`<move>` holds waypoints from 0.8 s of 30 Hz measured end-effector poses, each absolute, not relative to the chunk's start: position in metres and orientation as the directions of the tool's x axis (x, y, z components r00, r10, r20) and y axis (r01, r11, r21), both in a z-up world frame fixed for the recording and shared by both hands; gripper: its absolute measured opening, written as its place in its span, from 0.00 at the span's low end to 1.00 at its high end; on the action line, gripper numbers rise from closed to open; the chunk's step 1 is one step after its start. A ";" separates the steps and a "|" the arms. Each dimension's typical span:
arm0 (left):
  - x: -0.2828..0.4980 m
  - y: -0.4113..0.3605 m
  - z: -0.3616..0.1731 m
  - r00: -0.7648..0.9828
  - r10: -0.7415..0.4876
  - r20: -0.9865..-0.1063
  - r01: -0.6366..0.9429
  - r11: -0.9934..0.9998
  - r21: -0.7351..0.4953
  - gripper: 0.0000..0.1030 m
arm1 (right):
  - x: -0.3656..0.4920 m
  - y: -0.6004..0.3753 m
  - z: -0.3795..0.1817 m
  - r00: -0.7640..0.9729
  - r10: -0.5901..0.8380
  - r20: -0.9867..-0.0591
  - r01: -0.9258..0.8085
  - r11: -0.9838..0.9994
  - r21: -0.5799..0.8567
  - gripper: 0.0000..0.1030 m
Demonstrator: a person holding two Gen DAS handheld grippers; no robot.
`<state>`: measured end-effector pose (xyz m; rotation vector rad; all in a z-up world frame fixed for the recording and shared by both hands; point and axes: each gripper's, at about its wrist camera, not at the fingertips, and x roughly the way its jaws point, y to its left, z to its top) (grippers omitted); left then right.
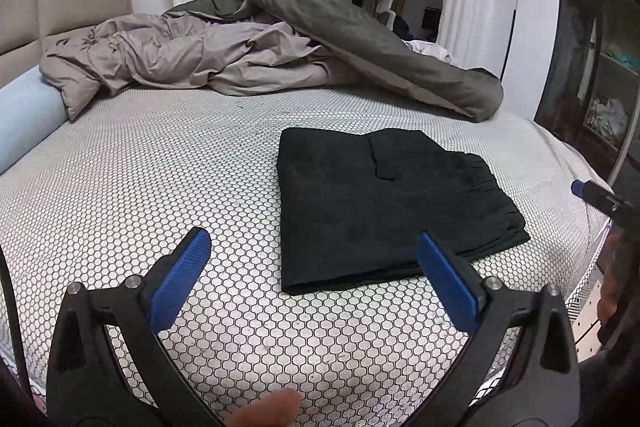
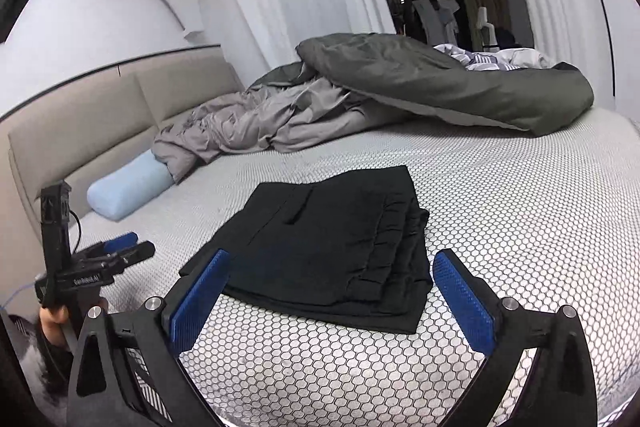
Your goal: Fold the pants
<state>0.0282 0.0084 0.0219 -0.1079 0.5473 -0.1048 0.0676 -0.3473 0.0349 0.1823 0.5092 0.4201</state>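
My left gripper (image 1: 314, 281) hangs with its blue pads spread wide and nothing between them, above the honeycomb-patterned bed (image 1: 160, 187). My right gripper (image 2: 332, 297) is spread just as wide and empty, pointing down at the near edge of the pants (image 2: 332, 239). The pants are black, already folded into a flat, stacked rectangle lying on the bed just ahead of both grippers, touching neither. From the right wrist view, the gathered waistband layers show along the stack's right side, and the smooth folded edge runs along its left. I judge the cloth soft, light and limp: it will sag and slide apart if lifted by one layer. The best hold would pinch all layers together at a corner or along the folded edge. Beyond the pants lie a rumpled grey duvet (image 2: 420, 87) and a pale blue bolster (image 2: 128, 191) against the headboard (image 2: 80, 131).
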 end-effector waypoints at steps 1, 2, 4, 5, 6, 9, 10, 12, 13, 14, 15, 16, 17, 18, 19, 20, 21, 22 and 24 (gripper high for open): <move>0.028 0.006 0.022 0.849 -0.131 -0.511 0.073 0.989 -0.131 0.99 | 0.064 -0.351 0.036 0.792 0.436 -0.428 -0.343 0.897 0.278 1.00; 0.032 0.003 0.023 0.848 -0.135 -0.512 0.076 0.988 -0.133 0.99 | 0.060 -0.354 0.035 0.793 0.439 -0.423 -0.344 0.895 0.285 1.00; 0.035 -0.002 0.023 0.846 -0.144 -0.514 0.089 0.987 -0.131 0.99 | 0.061 -0.354 0.036 0.797 0.441 -0.413 -0.346 0.893 0.286 1.00; 0.040 -0.004 0.023 0.846 -0.144 -0.514 0.091 0.988 -0.127 0.99 | 0.058 -0.354 0.037 0.805 0.438 -0.401 -0.346 0.895 0.281 1.00; 0.040 -0.008 0.022 0.847 -0.139 -0.512 0.090 0.989 -0.119 0.99 | 0.056 -0.355 0.038 0.813 0.433 -0.390 -0.344 0.896 0.280 1.00; 0.047 -0.017 0.024 0.852 -0.133 -0.507 0.097 0.991 -0.096 0.99 | 0.054 -0.353 0.039 0.823 0.430 -0.371 -0.343 0.897 0.280 1.00; 0.048 -0.020 0.024 0.853 -0.132 -0.505 0.100 0.991 -0.089 0.99 | 0.054 -0.353 0.039 0.825 0.430 -0.368 -0.341 0.897 0.282 1.00; 0.051 -0.021 0.026 0.854 -0.135 -0.502 0.106 0.991 -0.085 0.99 | 0.055 -0.352 0.038 0.823 0.431 -0.369 -0.339 0.895 0.289 1.00; 0.051 -0.024 0.025 0.854 -0.138 -0.502 0.110 0.990 -0.086 0.99 | 0.056 -0.351 0.037 0.822 0.432 -0.372 -0.338 0.895 0.292 1.00; 0.052 -0.023 0.026 0.853 -0.141 -0.502 0.113 0.990 -0.087 0.99 | 0.057 -0.350 0.036 0.820 0.432 -0.375 -0.337 0.894 0.295 1.00; 0.053 -0.025 0.026 0.853 -0.142 -0.502 0.114 0.990 -0.086 0.99 | 0.057 -0.350 0.035 0.818 0.434 -0.378 -0.337 0.894 0.297 1.00; 0.053 -0.026 0.026 0.852 -0.144 -0.503 0.117 0.990 -0.085 0.99 | 0.057 -0.348 0.035 0.816 0.435 -0.380 -0.337 0.893 0.297 1.00; 0.054 -0.023 0.026 0.852 -0.145 -0.503 0.120 0.989 -0.083 0.99 | 0.057 -0.347 0.035 0.816 0.434 -0.382 -0.337 0.894 0.295 1.00; 0.055 -0.023 0.026 0.852 -0.144 -0.503 0.120 0.990 -0.081 0.99 | 0.056 -0.346 0.035 0.817 0.431 -0.383 -0.337 0.896 0.289 1.00; 0.055 -0.026 0.025 0.852 -0.142 -0.503 0.119 0.990 -0.077 0.99 | 0.056 -0.344 0.036 0.818 0.429 -0.383 -0.338 0.898 0.283 1.00; 0.056 -0.025 0.025 0.852 -0.141 -0.504 0.119 0.990 -0.076 0.99 | 0.055 -0.343 0.036 0.820 0.426 -0.382 -0.339 0.899 0.275 1.00; 0.056 -0.024 0.024 0.851 -0.142 -0.505 0.120 0.990 -0.076 0.99 | 0.054 -0.341 0.037 0.821 0.424 -0.382 -0.342 0.902 0.264 1.00; 0.057 -0.023 0.024 0.850 -0.142 -0.507 0.120 0.990 -0.076 0.99 | 0.053 -0.340 0.038 0.822 0.423 -0.381 -0.345 0.903 0.258 1.00; 0.058 -0.021 0.024 0.850 -0.142 -0.507 0.119 0.990 -0.078 0.99 | 0.051 -0.338 0.038 0.823 0.423 -0.378 -0.350 0.903 0.249 1.00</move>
